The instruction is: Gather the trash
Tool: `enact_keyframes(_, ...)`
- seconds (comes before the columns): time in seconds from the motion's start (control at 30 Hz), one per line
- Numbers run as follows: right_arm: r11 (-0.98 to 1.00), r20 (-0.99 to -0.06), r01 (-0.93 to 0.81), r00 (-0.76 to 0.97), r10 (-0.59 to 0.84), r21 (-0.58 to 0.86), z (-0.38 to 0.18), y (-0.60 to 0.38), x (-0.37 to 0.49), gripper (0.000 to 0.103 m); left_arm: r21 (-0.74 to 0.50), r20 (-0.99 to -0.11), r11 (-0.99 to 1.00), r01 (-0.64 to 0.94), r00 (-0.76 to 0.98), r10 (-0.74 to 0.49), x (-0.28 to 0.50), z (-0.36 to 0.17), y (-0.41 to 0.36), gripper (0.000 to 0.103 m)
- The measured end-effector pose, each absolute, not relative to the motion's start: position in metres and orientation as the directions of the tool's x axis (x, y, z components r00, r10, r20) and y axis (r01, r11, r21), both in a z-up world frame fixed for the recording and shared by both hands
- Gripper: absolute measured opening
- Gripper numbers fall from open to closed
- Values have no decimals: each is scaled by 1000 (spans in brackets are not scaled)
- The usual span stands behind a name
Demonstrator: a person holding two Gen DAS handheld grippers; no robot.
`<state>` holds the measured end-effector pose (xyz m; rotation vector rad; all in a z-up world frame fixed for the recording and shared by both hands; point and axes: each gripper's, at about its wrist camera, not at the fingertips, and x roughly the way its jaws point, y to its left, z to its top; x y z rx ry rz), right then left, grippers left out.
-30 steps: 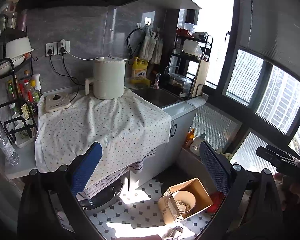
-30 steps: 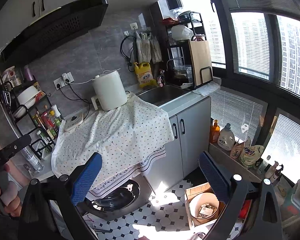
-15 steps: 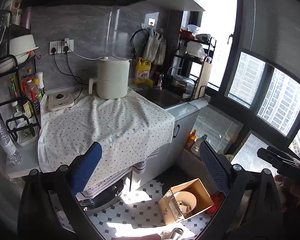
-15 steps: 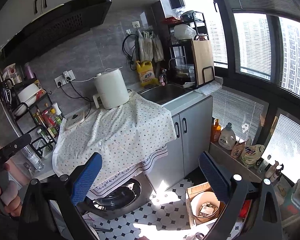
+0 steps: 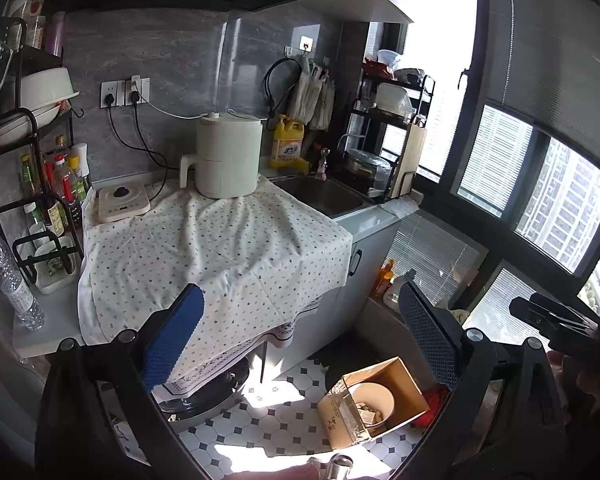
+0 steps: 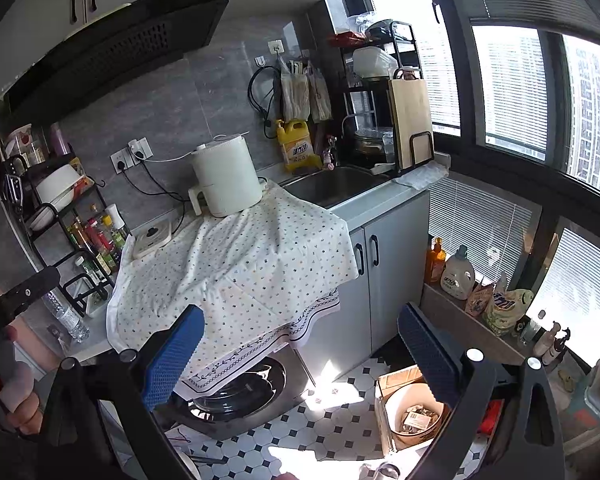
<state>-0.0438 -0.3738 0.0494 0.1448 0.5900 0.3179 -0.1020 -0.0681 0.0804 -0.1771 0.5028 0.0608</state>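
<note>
Both claws, left gripper (image 5: 300,344) and right gripper (image 6: 300,352), stood wide open and empty; the search step seemed underway, next lowering toward the trash-filled cardboard box (image 5: 374,400) at lower right

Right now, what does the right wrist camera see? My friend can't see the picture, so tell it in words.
The right gripper is open and empty, facing a counter under a dotted cloth with a white kettle on it. Below on the tiled floor, a cardboard box holds a bowl of scraps.
</note>
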Motion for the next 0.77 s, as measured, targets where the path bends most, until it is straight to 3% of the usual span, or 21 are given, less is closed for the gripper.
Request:
enact_keyframes(0.4,946,-537,-231,780,320,228,39,-371,-27,95,-130,-492,988,-79,871,5,-77,76,-67,97)
enact_keyframes(0.77,949,-576,-212,756,311,233,19,-349,-3,95,-134,-554,988,-80,832,-8,-51,57,-41,97)
